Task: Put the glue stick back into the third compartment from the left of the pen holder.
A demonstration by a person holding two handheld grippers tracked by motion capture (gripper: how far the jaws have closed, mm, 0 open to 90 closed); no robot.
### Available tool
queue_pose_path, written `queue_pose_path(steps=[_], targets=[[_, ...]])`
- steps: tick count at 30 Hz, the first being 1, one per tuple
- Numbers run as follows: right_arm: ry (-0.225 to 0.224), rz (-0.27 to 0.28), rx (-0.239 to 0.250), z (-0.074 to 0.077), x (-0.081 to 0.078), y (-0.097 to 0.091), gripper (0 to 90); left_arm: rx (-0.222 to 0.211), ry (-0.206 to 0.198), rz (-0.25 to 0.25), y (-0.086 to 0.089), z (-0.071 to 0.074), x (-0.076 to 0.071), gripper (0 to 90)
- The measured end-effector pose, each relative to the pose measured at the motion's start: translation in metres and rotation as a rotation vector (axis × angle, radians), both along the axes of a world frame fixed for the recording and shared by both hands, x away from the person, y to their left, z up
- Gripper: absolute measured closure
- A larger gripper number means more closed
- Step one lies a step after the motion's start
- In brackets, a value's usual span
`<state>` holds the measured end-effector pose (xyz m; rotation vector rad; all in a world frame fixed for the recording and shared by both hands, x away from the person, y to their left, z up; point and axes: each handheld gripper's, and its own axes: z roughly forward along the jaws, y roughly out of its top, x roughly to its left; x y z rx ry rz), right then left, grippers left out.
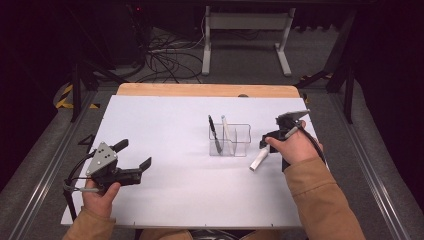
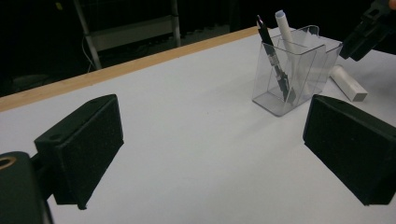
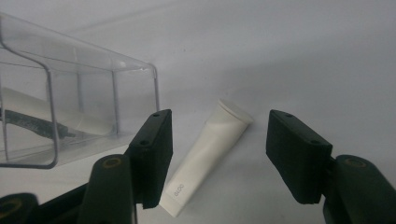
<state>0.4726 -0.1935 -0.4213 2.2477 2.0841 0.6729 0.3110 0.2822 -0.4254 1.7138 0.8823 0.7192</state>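
My left gripper (image 1: 134, 156) hovers over the white table (image 1: 165, 190), its jaws spread wide with nothing between them. Further right stands a clear plastic holder (image 1: 230, 140) with a black pen (image 1: 215, 134) and a white pen (image 1: 225, 127) inside. Just right of it lies a white tube (image 3: 205, 154), capped, flat, faint grey lettering too small to read. My right gripper (image 3: 217, 156) straddles it, jaws half-open, not touching.

Tan sleeves (image 1: 320, 192), black grippers (grey plate (image 1: 102, 158) atop left).
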Motion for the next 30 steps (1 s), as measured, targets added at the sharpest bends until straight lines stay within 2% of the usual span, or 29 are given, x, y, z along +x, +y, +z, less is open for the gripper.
queue_pose_path(steps=[14, 30], targets=[[0.101, -0.083, 0.003, -0.011, 0.007, 0.008, 50.0, 0.005, -0.005, -0.001, 0.0, 0.0, 0.0, 5.8], [0.144, -0.122, -0.03, -0.028, 0.012, 0.014, 55.3, 0.009, 0.002, -0.006, -0.001, -0.001, 0.0, 5.8]])
